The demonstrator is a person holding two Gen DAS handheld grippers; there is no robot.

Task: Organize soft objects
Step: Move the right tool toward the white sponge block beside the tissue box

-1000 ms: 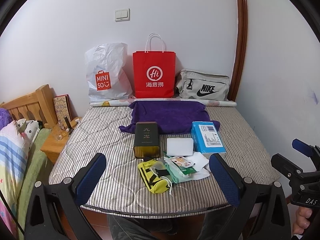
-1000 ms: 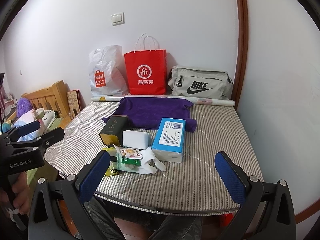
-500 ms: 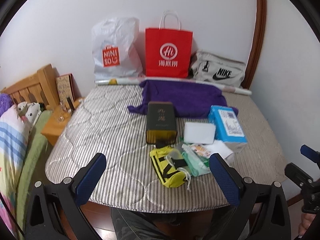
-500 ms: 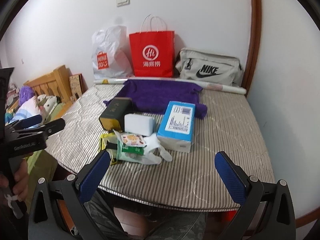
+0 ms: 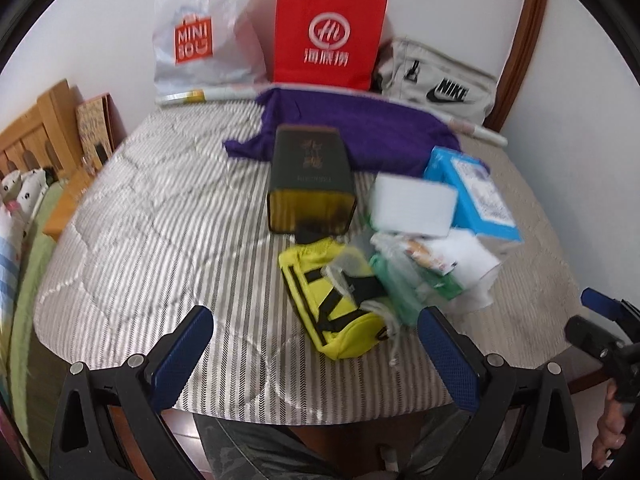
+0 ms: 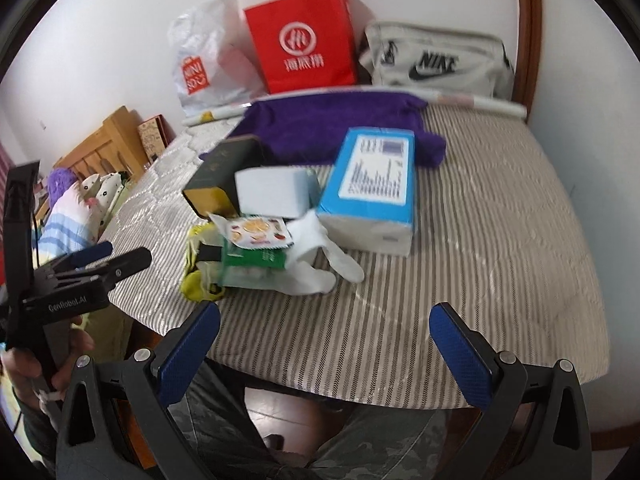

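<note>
While both grippers are hanging just off the near edge of the striped mattress (image 5: 160, 216), nothing is being held yet. The left gripper (image 5: 316, 344) is sitting with its blue pads spread wide, empty, above the near edge, with the yellow pouch (image 5: 332, 304) lying just ahead of it on the mattress. The right gripper (image 6: 324, 344) is likewise gaping wide, gripping nothing, poised over the near edge.

The soft things are bunching together around the middle of the mattress, toward its near edge. The yellow pouch, with black straps, is lying nearest, and pressing against its right side is a pale green bundle (image 5: 400, 284) in clear wrapping. In the right wrist view a small fruit-printed sachet (image 6: 256, 232) is resting on top of a green packet (image 6: 256, 258), and a white glove (image 6: 324, 256) is spilling out beside them, its fingers pointing toward the near edge. Just behind that heap a white block (image 6: 272, 196) is lying, touching the pile, with a dark green tin (image 5: 310, 176) on its side to the left and a blue box (image 6: 372, 184) to the right.

Further back, a purple cloth (image 5: 360, 128) is spreading across the far half of the mattress. Along the far edge, against the wall, a white Miniso bag (image 5: 200, 40), a red paper bag (image 5: 328, 36) and a grey Nike bag (image 6: 436, 60) are standing in a row. Much of the scene is blurring in both views.
</note>
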